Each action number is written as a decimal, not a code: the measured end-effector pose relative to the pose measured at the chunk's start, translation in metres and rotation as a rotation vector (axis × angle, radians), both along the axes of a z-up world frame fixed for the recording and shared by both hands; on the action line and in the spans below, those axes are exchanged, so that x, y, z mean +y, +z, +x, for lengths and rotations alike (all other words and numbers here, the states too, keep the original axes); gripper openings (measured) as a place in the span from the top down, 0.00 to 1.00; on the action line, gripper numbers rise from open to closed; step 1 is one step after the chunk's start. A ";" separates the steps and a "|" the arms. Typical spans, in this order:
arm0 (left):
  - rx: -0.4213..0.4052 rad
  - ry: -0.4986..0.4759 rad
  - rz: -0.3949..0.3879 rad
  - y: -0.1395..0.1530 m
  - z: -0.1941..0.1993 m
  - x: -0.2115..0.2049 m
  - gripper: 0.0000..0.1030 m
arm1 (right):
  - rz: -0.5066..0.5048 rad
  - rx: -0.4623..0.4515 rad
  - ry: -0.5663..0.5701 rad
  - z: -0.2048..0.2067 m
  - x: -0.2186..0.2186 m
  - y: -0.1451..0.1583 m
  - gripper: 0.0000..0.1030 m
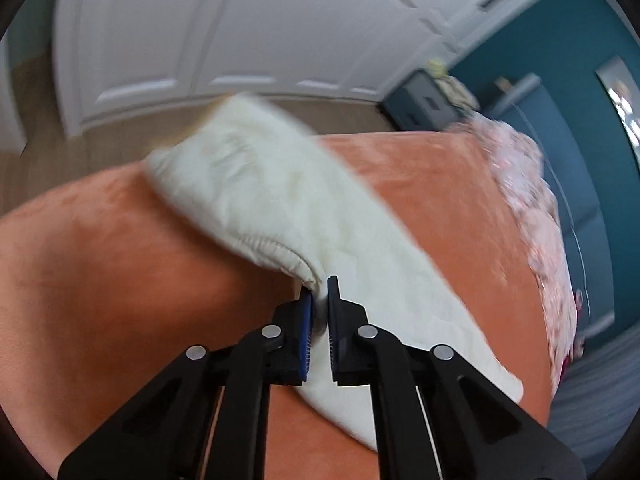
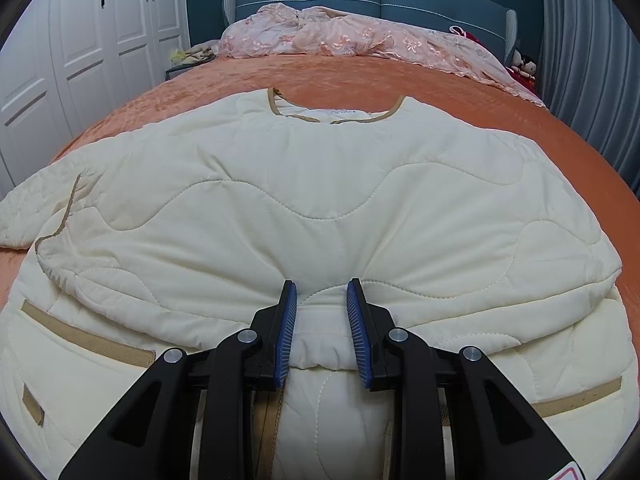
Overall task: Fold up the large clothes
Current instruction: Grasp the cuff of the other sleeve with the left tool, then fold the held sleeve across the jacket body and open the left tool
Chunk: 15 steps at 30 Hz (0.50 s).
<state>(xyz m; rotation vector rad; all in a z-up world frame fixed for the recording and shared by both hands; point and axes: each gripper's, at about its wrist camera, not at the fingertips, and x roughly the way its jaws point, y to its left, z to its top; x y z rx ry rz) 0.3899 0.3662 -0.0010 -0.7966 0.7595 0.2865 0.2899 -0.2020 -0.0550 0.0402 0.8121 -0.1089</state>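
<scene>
Cream quilted jacket (image 2: pixel 320 200) spread flat on orange bed (image 2: pixel 500 108), collar toward 12 o'clock, long axis running 6 to 12. Sleeve (image 1: pixel 280 200) stretched from 5 toward 11 o'clock in left wrist view, cuffed end pinched in clenched left claw (image 1: pixel 320 300), angled downward. Right claw (image 2: pixel 322 308), also pitched downward, clamped on bunched hem fold at 6 o'clock. Pink bedding (image 2: pixel 360 40) heaped at headboard.

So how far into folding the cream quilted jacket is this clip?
Early to midway, I'd say. Done: the jacket lies spread on the orange bedspread, collar away. In hand: the left hand-held gripper is shut on a sleeve's elastic cuff, and the right hand-held gripper pinches a bunched fold at the hem. Left: sleeves in, body folded.
</scene>
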 end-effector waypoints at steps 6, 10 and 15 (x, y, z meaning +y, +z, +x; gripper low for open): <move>-0.188 -0.416 0.166 0.108 0.020 -0.152 0.95 | 0.027 -0.005 -0.004 0.000 -0.004 0.005 0.75; -0.269 -0.703 0.178 0.140 0.003 -0.292 0.94 | 0.094 -0.079 -0.046 -0.022 -0.015 0.025 0.69; -0.232 -0.963 0.224 0.111 -0.038 -0.426 0.65 | 0.265 -0.116 -0.052 -0.061 -0.052 0.043 0.53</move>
